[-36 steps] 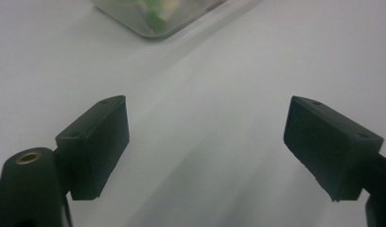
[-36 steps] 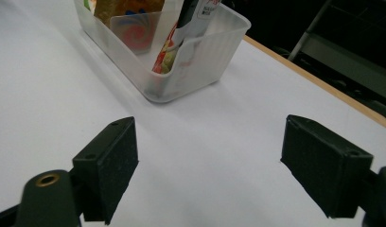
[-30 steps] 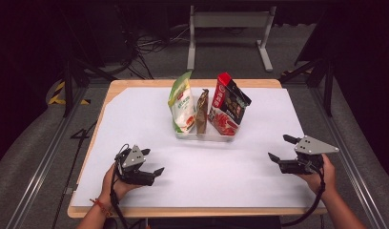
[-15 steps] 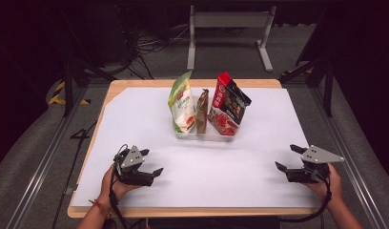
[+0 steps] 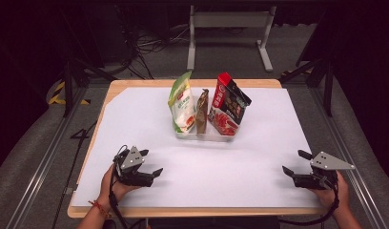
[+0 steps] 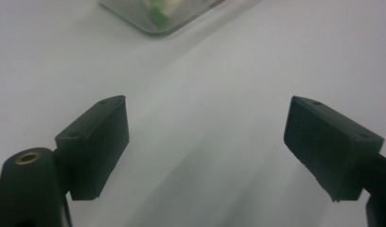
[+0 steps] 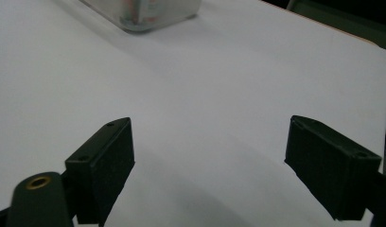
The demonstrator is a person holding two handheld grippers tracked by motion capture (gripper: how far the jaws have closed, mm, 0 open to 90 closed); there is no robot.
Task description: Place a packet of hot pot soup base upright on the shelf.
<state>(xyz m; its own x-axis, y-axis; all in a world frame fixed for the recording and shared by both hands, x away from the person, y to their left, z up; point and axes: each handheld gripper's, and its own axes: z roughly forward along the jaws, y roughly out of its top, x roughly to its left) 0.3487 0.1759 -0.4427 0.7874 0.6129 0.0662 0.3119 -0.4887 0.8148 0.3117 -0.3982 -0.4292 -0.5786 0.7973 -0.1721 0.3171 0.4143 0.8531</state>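
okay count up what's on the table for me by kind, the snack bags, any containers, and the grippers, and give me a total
Snack bags: 3, a green and white bag, a brown bag, a red and black bag
Clear container: 1, holding the bags upright
Grippers: 2, left gripper and right gripper, both open and empty
Total: 6

Three upright snack pouches (image 5: 201,110) stood side by side in a clear plastic tray (image 5: 205,137), which sat far of the white sheet's (image 5: 207,167) centre.

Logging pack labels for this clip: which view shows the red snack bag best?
The high view: the red snack bag stands whole in the clear tray. The right gripper view catches blurred red through a tray corner; the left gripper view shows green, not red.
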